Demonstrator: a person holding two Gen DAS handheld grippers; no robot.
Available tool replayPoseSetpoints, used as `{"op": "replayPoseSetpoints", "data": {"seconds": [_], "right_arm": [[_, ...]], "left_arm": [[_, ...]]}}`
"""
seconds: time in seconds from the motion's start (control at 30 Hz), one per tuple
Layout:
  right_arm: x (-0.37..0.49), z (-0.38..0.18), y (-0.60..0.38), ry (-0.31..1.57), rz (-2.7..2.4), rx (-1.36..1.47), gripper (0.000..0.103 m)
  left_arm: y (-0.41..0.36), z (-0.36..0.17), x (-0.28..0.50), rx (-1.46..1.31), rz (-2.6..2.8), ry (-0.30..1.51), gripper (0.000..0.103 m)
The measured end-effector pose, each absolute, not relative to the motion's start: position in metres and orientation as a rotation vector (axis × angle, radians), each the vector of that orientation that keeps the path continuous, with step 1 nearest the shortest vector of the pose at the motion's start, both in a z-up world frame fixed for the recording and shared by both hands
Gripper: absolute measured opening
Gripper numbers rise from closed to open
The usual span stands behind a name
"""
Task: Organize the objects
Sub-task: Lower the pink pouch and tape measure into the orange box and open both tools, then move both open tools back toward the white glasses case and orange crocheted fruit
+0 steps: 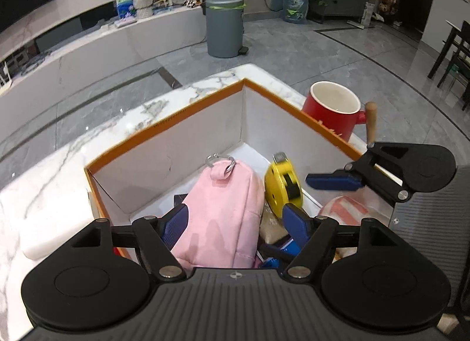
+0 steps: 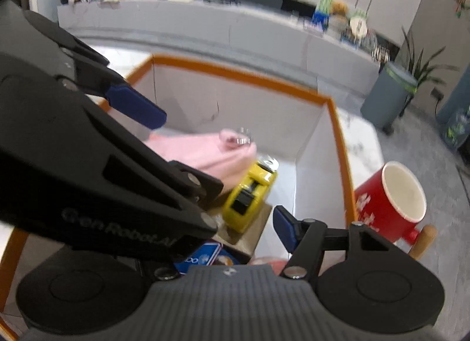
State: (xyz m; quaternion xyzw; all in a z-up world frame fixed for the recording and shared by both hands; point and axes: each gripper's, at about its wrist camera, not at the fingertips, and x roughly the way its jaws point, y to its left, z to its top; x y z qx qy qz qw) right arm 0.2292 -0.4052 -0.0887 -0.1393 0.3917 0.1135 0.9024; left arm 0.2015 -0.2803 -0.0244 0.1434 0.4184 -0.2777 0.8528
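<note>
Pouch (image 1: 223,211) between spread left jaws — inside box (image 1: 188,112).

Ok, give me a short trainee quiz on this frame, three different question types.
1. True or false: the red mug stands inside the box.
2. What sits right beside the pink pouch in the box? A) yellow tape measure B) scissors C) banana
3. Fill in: the box's rim is coloured ___.

Key: 1 false, the mug stands outside the box; 2 A; 3 orange.
</note>
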Motion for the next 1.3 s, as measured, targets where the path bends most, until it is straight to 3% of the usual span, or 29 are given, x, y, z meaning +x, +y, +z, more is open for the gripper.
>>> {"op": "replayPoseSetpoints", "data": {"seconds": [0.33, 0.73, 1.3], "right_arm": [[0.207, -0.078, -0.408, 0.820, 0.178, -0.267, 0.077], [0.175, -0.005, -0.396, 0.724, 0.139, -0.284, 0.081], [0.134, 0.064, -0.298, 0.589, 0.200, -0.373, 0.083]], "left_arm": [[-0.278, 0.016, 0.177, 0.355, -0.617, 0.796, 0.086], [-0.250, 0.071, 0.143, 0.339, -0.613, 0.678, 0.086], [-0.166, 0.116, 0.108, 0.299, -0.540, 0.561, 0.088]]}}
